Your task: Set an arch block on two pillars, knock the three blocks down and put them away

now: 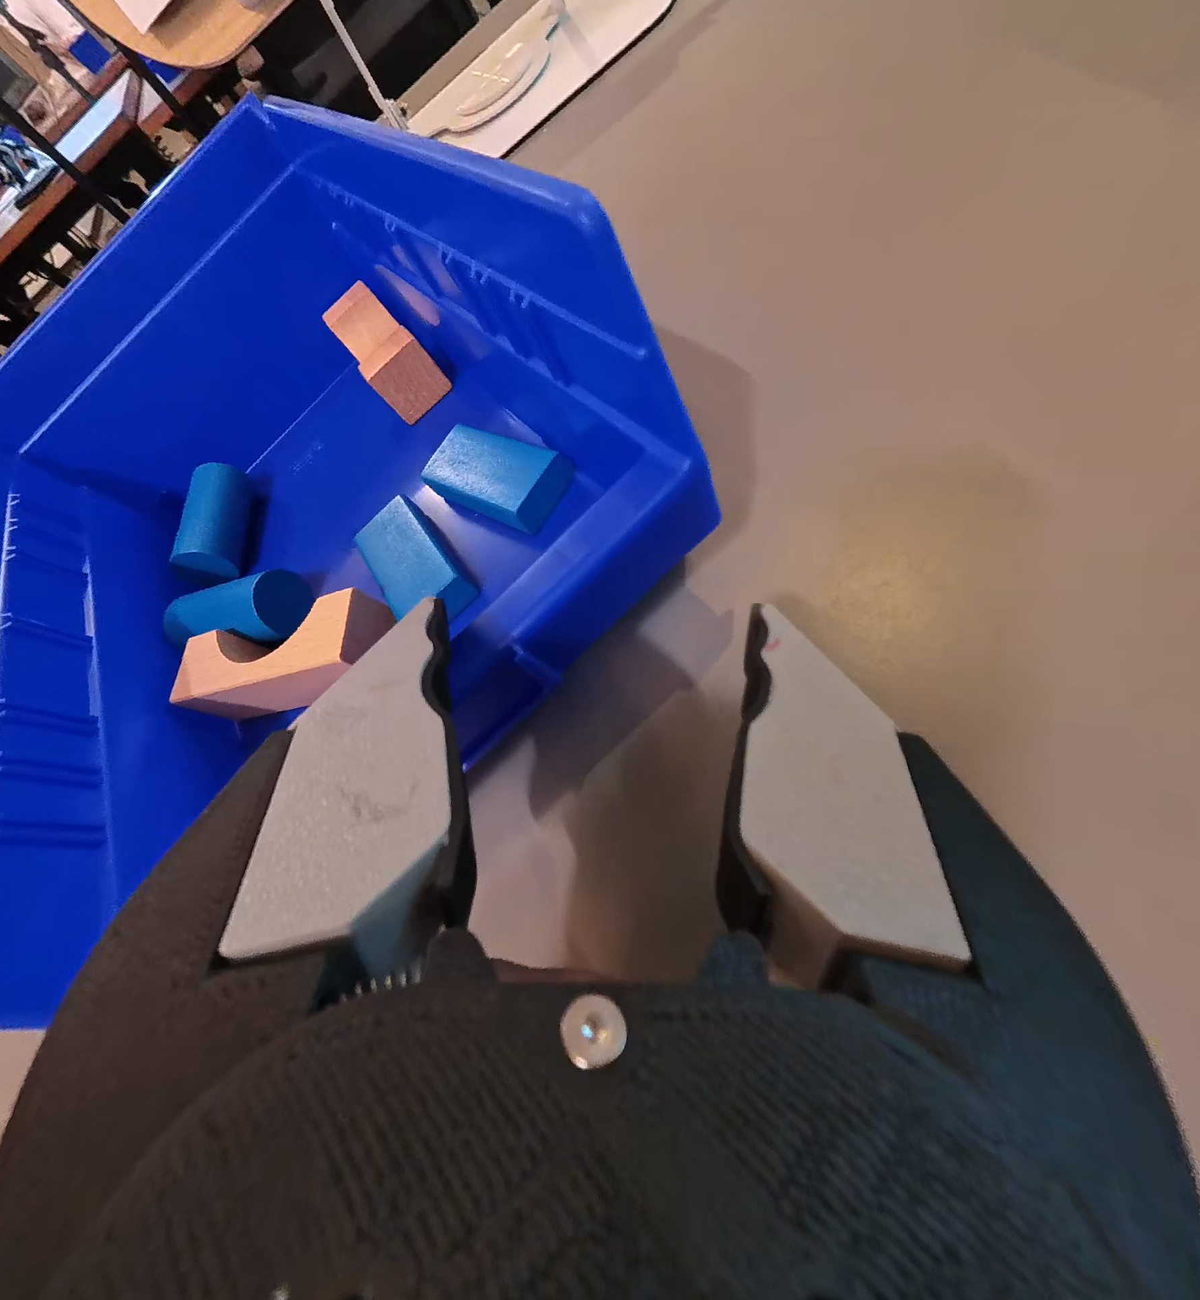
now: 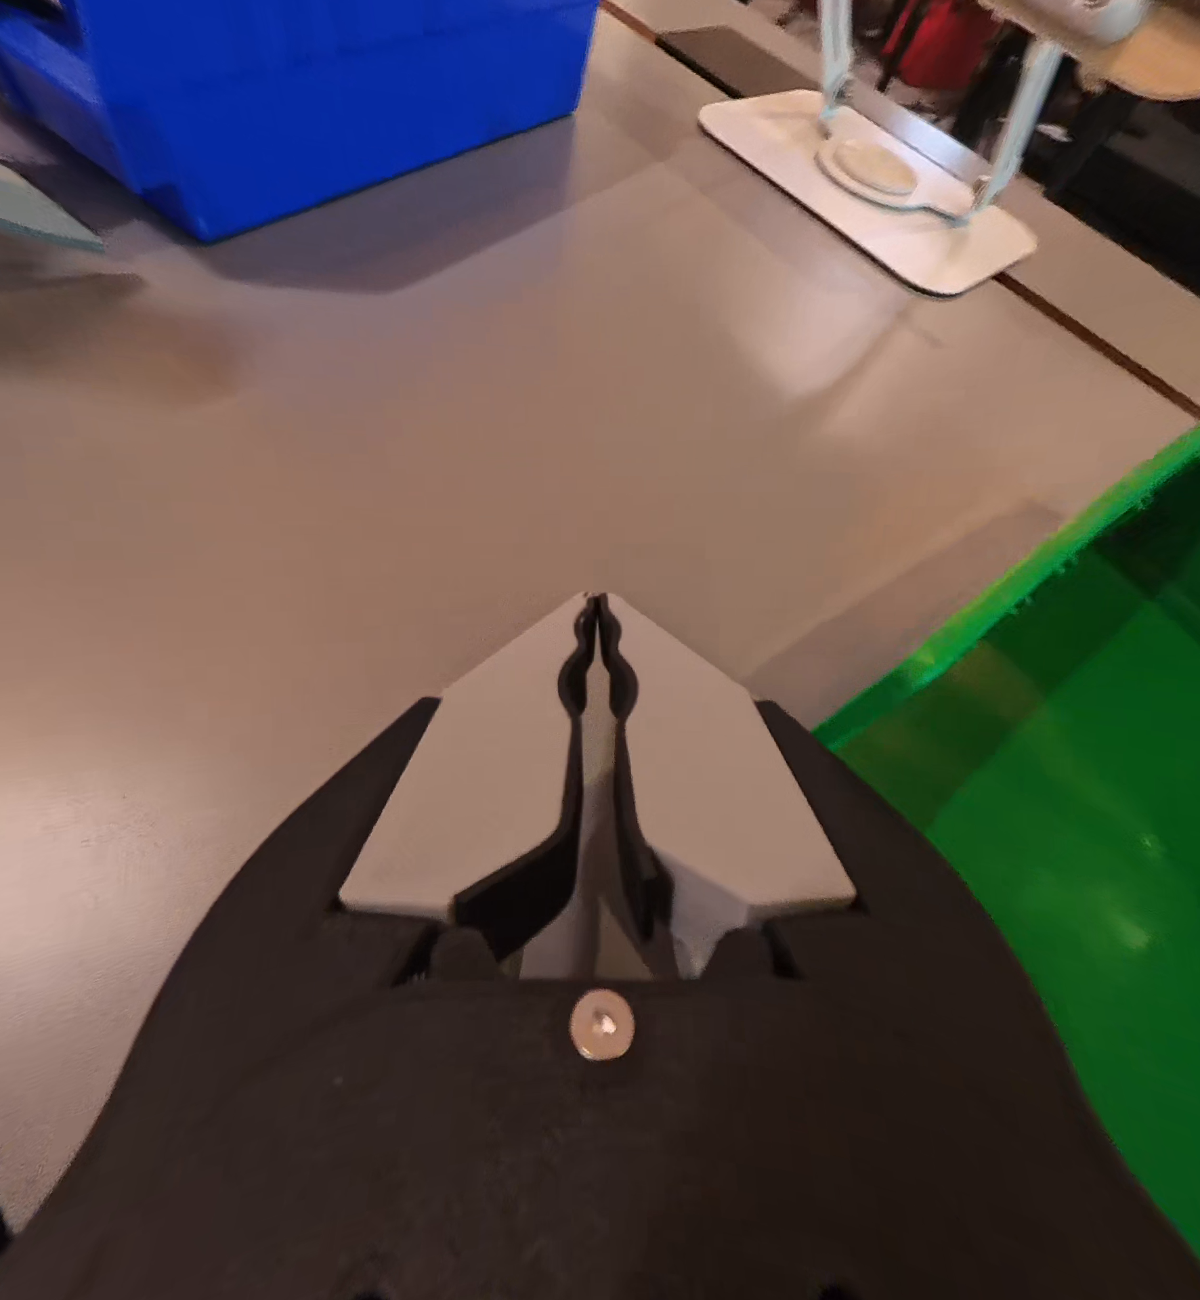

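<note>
Left wrist view: the left gripper hangs empty, jaws spread, beside the blue bin; the arch block lies inside at nine o'clock, seemingly stowed.

Right wrist view: the right gripper idles over bare table, jaws closed on nothing, green bin at three o'clock.

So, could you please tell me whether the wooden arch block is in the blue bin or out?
In: the arch block lies inside the blue bin, a blue cylinder resting in its curve.
</note>
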